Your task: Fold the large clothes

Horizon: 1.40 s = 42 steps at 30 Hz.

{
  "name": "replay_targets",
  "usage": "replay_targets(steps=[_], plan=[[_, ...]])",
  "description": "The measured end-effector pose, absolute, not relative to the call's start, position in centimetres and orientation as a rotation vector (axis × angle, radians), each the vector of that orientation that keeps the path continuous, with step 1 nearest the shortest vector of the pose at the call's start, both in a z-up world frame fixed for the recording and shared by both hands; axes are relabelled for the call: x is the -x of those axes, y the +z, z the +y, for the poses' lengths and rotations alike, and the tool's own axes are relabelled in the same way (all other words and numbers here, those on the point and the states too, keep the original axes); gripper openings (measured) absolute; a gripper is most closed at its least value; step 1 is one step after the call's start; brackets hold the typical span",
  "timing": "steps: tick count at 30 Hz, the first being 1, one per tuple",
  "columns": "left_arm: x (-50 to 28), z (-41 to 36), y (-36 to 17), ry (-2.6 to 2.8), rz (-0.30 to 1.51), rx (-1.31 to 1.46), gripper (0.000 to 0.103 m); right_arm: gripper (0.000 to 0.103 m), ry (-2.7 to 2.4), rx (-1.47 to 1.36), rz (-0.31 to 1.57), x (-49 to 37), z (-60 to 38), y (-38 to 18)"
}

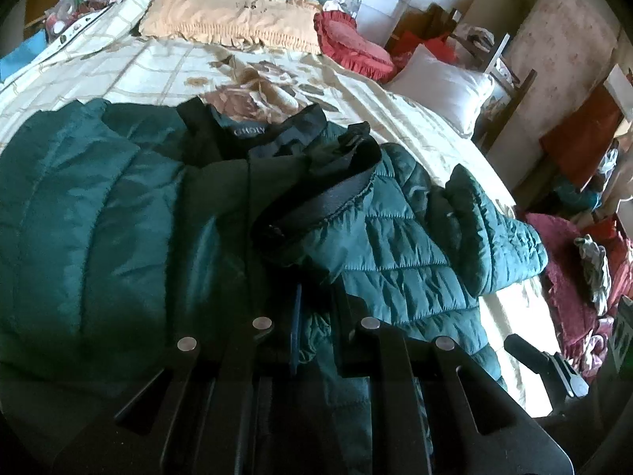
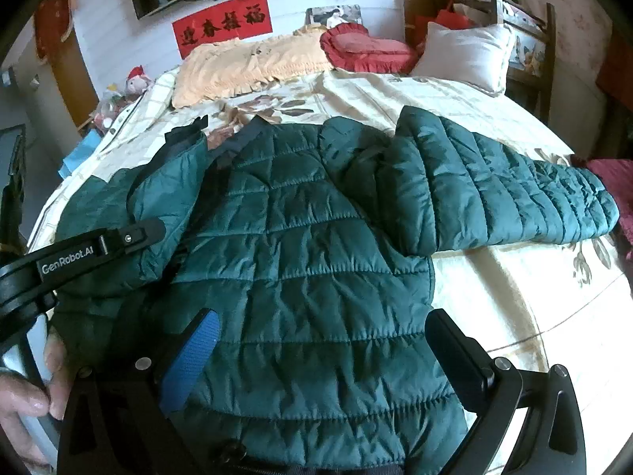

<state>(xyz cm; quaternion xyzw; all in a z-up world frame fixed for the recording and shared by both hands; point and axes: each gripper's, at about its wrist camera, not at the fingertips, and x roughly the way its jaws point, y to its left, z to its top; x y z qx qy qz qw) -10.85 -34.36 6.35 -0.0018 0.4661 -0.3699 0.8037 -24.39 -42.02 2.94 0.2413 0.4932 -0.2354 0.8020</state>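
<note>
A teal quilted puffer jacket [image 2: 300, 245] is spread on the floral bedspread [image 2: 494, 297], presumably flattened for folding. At nine o'clock in the right wrist view, the left gripper [image 1: 316, 316] is seen with its jaws drawn together on the jacket's front edge, a fold of teal fabric pinched between them, likely so the panel can be carried across. At six o'clock the right gripper [image 2: 320, 360] is held with jaws wide apart over the lower body, nothing clasped. The sleeve [image 2: 506, 194] is left stretched toward three o'clock. The jacket's hem is cut off below, and the pinch point itself is shadowed.
</note>
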Motion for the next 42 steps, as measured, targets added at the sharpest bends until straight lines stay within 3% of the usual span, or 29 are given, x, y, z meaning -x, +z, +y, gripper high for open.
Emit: replay_targets(steps=[7, 10, 11, 15, 21, 27, 39, 40, 42], plan=[[10.9, -34.5, 5.9, -0.808, 1.023, 0.023, 0.013, 0.103, -0.514, -0.546, 1.098, 24.9, -42.6, 1.6], [10.7, -34.1, 5.6, -0.849, 1.078, 0.111, 0.039, 0.103, -0.515, -0.560, 1.104, 25.2, -42.7, 1.5], [10.6, -33.8, 5.6, -0.870, 1.095, 0.150, 0.054, 0.103, -0.516, -0.564, 1.105, 25.3, -42.7, 1.5], [11.2, -33.0, 7.0, -0.913, 1.103, 0.189, 0.066, 0.103, -0.516, -0.568, 1.102, 25.9, -42.6, 1.9], [11.0, -28.9, 9.7, -0.856, 1.064, 0.145, 0.066, 0.103, -0.487, -0.588, 1.074, 25.7, -42.3, 3.2], [9.4, -22.0, 11.3, -0.571, 0.916, -0.017, 0.066, 0.103, -0.363, -0.643, 1.029, 22.7, -41.5, 4.6], [5.8, -12.9, 5.1, -0.272, 0.991, 0.032, 0.066, 0.103, -0.299, -0.691, 1.125, 14.2, -41.1, -0.5], [5.7, -12.9, 4.5, -0.272, 1.010, 0.035, 0.066, 0.099, -0.297, -0.677, 1.135, 13.7, -40.9, -0.9], [5.6, -12.7, 3.4, -0.269, 1.036, 0.041, 0.066, 0.074, -0.295, -0.672, 1.120, 13.3, -40.7, -1.2]])
